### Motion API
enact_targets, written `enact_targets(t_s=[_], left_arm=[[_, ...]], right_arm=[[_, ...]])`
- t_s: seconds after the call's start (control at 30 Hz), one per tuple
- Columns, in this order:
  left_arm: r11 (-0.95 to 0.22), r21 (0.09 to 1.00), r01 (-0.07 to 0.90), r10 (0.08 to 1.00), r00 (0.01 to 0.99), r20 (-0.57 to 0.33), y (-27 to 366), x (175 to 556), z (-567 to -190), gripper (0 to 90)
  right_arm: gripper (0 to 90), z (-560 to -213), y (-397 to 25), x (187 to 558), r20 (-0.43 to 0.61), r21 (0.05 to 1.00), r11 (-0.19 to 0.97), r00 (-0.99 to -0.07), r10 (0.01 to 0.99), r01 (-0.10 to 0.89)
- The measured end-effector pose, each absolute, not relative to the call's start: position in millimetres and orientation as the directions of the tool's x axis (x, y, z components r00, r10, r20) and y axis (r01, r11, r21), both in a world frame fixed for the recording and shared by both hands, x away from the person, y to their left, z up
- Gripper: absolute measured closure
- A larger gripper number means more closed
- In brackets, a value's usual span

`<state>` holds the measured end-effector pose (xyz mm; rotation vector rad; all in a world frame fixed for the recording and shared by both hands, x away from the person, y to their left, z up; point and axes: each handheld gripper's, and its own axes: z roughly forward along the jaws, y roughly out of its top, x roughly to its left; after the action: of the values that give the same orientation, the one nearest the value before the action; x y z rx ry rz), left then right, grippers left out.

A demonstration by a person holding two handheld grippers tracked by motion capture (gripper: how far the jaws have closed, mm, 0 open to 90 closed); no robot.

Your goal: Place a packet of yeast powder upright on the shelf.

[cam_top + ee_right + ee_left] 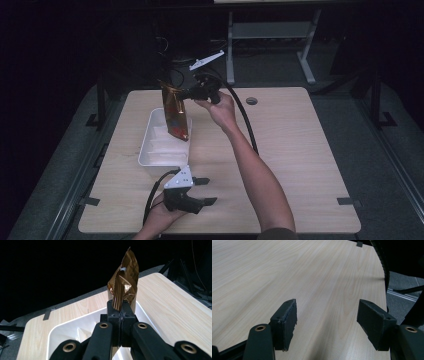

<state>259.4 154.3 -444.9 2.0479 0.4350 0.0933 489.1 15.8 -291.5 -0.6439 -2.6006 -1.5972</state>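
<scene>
Right gripper (121, 315) pinches gold pouch (124, 282); contents unclear.

The left gripper (204, 191) is showing as a matte black two-jaw tool carrying a pale grey three-cornered plate dotted with small dark holes on top, and a black cable is trailing from its rear. In the left gripper view its rectangular black pads (286, 322) are looking worn and chipped along the edges, each one sitting on a smooth black link with a brass-coloured rivet. The right gripper (121, 315) is showing the same black links, with four brass-ringed pivots lining up across them. Its own grey three-cornered plate is standing out above, and a thick ribbed black cable is running from it. Both forearms are appearing bare, with no sleeves.
</scene>
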Motion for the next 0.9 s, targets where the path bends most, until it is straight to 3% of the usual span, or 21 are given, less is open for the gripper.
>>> enact_targets(t_s=[0.9], left_arm=[[-0.433,0.861,0.267,0.341,0.933,-0.117,155.7,259.3,-444.8,31.5]], right_arm=[[88.1,-320.3,48.5,513.5,0.226,0.835,0.394,-0.892,0.392,0.384]])
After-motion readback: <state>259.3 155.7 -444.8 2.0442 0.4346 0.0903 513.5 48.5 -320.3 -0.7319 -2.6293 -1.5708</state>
